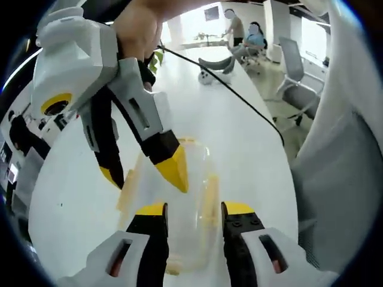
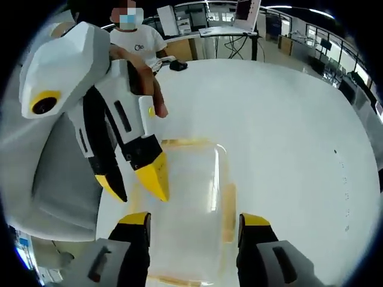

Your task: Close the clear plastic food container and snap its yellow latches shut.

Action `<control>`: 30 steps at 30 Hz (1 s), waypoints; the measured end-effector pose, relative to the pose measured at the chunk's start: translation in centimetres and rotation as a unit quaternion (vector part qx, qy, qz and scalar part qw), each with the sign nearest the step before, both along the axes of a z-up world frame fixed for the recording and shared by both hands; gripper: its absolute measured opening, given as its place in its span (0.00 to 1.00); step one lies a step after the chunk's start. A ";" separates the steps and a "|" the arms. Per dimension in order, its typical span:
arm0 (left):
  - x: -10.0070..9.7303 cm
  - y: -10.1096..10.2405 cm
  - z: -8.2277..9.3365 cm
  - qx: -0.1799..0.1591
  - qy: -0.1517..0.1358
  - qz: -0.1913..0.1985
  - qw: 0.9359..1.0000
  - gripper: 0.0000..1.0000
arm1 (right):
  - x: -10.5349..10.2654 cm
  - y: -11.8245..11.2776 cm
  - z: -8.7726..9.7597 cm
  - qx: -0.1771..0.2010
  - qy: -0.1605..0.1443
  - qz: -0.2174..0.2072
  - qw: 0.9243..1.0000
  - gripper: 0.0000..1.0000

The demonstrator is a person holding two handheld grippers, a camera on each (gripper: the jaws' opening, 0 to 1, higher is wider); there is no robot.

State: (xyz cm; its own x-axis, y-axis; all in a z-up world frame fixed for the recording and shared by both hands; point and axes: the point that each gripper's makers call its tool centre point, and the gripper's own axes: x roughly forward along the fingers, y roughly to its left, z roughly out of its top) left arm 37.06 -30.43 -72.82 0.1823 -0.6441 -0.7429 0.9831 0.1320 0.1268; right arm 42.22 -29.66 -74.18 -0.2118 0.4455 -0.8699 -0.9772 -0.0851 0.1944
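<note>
Left gripper view: left gripper (image 1: pixel 193 210), jaws spread, yellow tips poised over the near end of the container (image 1: pixel 179 209), neither jaw seen to touch it. Container: clear plastic, lid on, lying flat on the white table (image 1: pixel 239 137); yellow latches (image 1: pixel 210 200) along its sides, too blurred to tell whether snapped. Right gripper (image 1: pixel 146 173), entering from upper left, jaws spread, yellow tips angled down over the container's far end; a hand (image 1: pixel 140 27) grips its body from above. Black cable (image 1: pixel 239 95) runs across the table beyond the container. Far end: grey chair (image 1: pixel 296 72), seated people.

Right gripper view: right gripper (image 2: pixel 194 221), jaws spread, straddling the container (image 2: pixel 188 209) at its near end. Left gripper (image 2: pixel 134 182), entering from the left, jaws spread, tips pointing down beside the container's left edge; fingers (image 2: pixel 146 78) wrap its body. Beyond the container: a person in a white shirt (image 2: pixel 140 39) with small dark lettering, unreadable; desks behind.
</note>
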 end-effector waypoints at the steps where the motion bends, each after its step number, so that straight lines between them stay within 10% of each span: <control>1: 0.1 0.0 -0.1 0.000 -0.001 0.001 1.000 0.34 | 0.0 0.1 0.0 -0.001 0.002 0.001 1.000 0.58; 30: 0.9 -0.9 -1.1 0.038 -0.105 -0.060 0.992 0.42 | -0.4 0.6 -0.3 -0.029 0.014 0.011 0.999 0.60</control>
